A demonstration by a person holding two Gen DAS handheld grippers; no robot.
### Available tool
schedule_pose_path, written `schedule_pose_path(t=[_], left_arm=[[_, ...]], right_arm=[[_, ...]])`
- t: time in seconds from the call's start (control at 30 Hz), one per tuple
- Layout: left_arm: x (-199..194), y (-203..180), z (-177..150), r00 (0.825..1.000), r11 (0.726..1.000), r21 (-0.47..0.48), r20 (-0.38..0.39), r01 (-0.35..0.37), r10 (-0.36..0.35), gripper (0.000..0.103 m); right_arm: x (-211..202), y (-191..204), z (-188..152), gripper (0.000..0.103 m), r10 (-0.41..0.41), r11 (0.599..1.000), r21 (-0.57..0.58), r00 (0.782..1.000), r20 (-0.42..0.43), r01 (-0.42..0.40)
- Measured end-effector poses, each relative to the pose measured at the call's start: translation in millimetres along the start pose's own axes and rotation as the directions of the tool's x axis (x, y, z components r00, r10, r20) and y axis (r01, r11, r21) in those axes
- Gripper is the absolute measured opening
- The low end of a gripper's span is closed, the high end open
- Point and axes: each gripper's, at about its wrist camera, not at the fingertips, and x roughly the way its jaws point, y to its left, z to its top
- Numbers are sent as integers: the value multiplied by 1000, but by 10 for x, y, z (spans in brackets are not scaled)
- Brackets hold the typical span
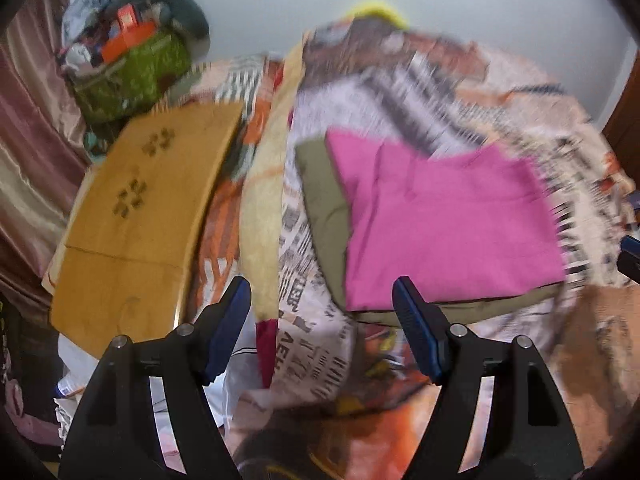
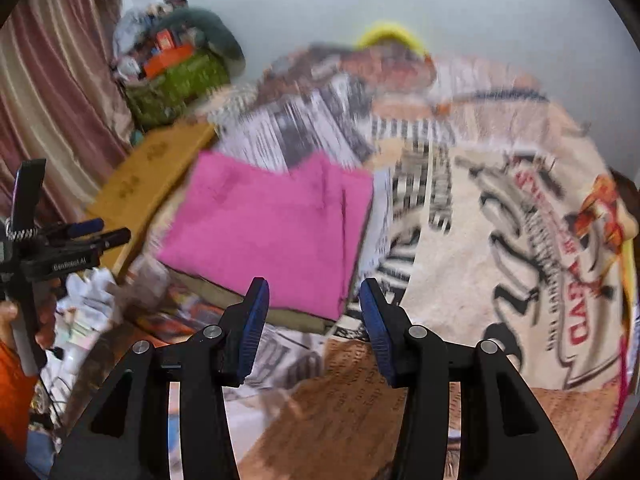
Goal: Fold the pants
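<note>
Already squared into a flat packet, the pink pants (image 2: 272,224) lie on the printed bedspread (image 2: 500,240), just beyond the right gripper (image 2: 314,320), which is nearer; the left gripper (image 1: 322,320) hangs off their near-left corner. Both grippers gape empty.

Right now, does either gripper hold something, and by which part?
Nothing is held. The left gripper and right gripper are open, short of the folded pink pants.

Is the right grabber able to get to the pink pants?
Probably yes. The right gripper is open and empty, and the folded pink pants lie just ahead of its fingertips on the bed, with nothing between them.
</note>
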Motion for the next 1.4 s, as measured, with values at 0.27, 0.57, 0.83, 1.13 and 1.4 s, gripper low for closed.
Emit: schedule_pose_path(t=[0.27,0.57,0.83,1.13,1.4], left_arm=[[-1504,-287,-19,966,998,20,252,61,-64,73],[-2990,-552,-485,848,990,71,510,122,-141,73],[-3689,-664,-1098,738,987,82,656,137,-157,73],[-3953,-657,-1526,692,990,64,709,129,-136,83],[-4022,-624,-1685,677,990,45,726,130,-122,103]], right_arm=[[-1219,366,77,44,26,998,-56,960,278,-11],[-2397,775,-245,44,98,990,-138,845,526,-28],[-2890,1082,-748,44,113,984,-181,754,647,7],[-3065,1174,-990,80,86,989,-146,699,710,27],[-3117,1213,-1020,103,44,993,-109,691,721,50]])
